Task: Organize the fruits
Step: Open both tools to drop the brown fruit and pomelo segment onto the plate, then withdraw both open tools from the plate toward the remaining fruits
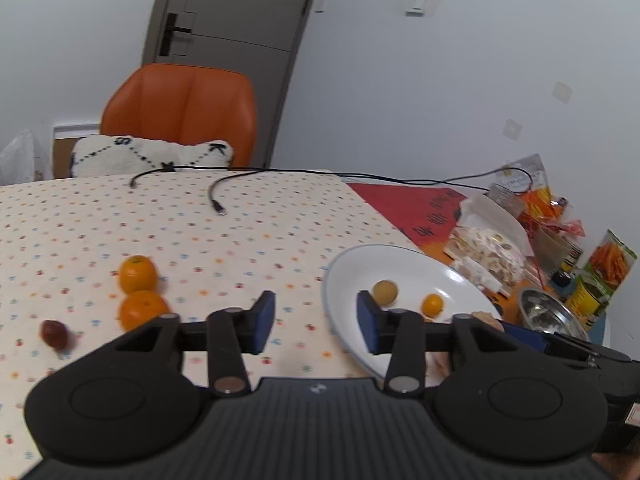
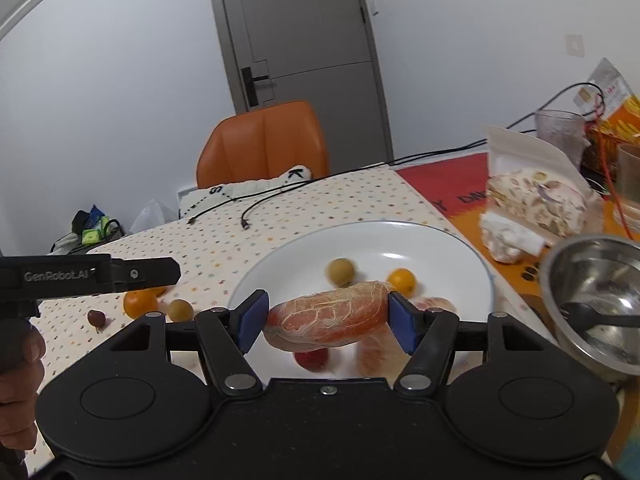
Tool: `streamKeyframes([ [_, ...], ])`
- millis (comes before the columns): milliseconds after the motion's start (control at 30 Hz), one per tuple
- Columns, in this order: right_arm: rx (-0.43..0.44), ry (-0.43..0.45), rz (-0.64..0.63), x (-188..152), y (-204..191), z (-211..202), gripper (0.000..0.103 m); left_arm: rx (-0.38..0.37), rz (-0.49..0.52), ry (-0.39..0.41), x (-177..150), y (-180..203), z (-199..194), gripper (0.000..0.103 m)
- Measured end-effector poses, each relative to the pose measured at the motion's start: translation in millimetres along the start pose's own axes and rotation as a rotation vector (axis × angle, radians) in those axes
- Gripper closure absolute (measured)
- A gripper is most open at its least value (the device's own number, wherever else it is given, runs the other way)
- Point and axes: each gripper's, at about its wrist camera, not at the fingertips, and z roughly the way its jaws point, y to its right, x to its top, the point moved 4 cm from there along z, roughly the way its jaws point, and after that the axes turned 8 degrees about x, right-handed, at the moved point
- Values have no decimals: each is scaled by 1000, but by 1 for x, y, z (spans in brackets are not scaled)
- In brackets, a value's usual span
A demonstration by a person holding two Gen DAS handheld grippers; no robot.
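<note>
Right gripper (image 2: 328, 320) fingers clamp a pomelo segment (image 2: 326, 318) endwise over the plate (image 2: 460, 248) (soft, tears easily: grip lightly); left gripper (image 1: 316, 322) fingers wide, empty

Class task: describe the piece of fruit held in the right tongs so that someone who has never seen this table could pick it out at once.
Find the white plate on the dotted tablecloth. Just above its near side, the right tongs grip a peeled pink citrus segment lengthwise between blue pads. Unlike the small round fruits on the plate, it is long, curved, and veined with white pith.
</note>
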Motion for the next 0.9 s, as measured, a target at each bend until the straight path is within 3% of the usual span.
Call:
streamKeyframes([
  [367,37,1,-20,11,-21,27,41,76,-41,13,4,-40,-12,41],
  [600,69,38,-13,15,-28,25,22,118,-58,25,4,-56,-19,31],
  [900,87,34,-14,14,-38,16,10,155,-79,45,4,-73,-32,19],
])
